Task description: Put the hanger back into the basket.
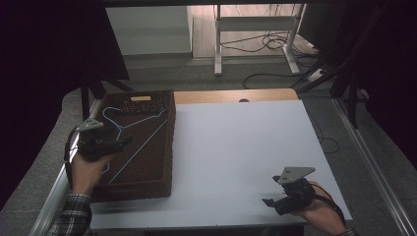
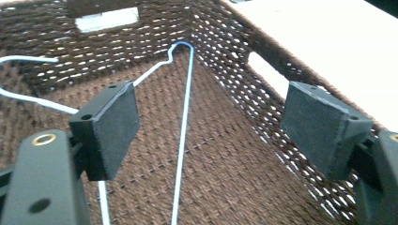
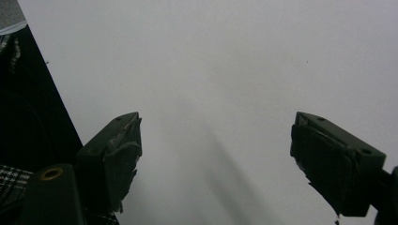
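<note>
A dark brown woven basket (image 1: 147,189) stands on the left side of the white table (image 1: 236,137). A thin wire hanger (image 1: 142,146) lies flat on its floor. My left gripper (image 1: 123,143) hovers over the basket's near-left part, open. In the left gripper view its pads stand wide apart (image 2: 216,122), and the hanger (image 2: 185,112) runs along the weave between and below them, untouched, toward the basket's far wall (image 2: 225,51). My right gripper (image 1: 272,191) rests near the table's front right, open. It faces bare white tabletop (image 3: 211,56) with nothing between its fingers (image 3: 216,150).
A wooden strip (image 1: 231,95) borders the table's far edge. Beyond it are a grey floor, loose cables (image 1: 265,44) and a metal stand's legs (image 1: 218,44). The basket's tall walls enclose the hanger. A plaid sleeve (image 1: 74,216) enters at the bottom left.
</note>
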`<state>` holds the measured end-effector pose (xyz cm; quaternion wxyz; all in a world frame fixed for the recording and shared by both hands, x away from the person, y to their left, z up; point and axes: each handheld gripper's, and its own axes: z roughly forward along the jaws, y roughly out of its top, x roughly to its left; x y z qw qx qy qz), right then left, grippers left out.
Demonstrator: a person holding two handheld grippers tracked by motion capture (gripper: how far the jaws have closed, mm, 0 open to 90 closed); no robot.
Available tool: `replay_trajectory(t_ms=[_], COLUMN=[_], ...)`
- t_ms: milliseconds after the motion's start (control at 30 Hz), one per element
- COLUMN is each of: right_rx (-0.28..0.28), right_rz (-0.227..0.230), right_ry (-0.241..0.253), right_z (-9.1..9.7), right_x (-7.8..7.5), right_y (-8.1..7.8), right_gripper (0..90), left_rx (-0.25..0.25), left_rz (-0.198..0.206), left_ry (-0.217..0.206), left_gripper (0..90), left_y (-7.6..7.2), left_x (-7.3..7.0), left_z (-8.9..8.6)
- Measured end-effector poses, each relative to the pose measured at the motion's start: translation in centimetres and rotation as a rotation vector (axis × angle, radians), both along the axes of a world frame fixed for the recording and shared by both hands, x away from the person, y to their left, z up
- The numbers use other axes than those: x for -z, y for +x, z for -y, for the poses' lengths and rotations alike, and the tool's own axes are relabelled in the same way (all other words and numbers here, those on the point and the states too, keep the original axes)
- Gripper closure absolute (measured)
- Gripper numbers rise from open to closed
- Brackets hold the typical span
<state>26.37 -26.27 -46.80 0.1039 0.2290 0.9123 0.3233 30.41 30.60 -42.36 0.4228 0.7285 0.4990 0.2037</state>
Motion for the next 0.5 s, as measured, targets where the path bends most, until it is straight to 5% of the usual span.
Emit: replay_trajectory(t_ms=[267, 500], right_rx=[0.005, 0.010], right_rz=[0.001, 0.002], right_ry=[0.006, 0.012], right_z=[0.0, 0.0], right_x=[-0.1, -0.1], right_y=[-0.1, 0.0], right_gripper=[17.1, 16.8], left_rx=[0.027, 0.066], left_rz=[0.002, -0.005], left_ry=[-0.037, -0.010], left_gripper=[9.1, 6.0], left_y=[-0.5, -0.9], left_x=[-0.5, -0.8], left_z=[1.0, 2.3])
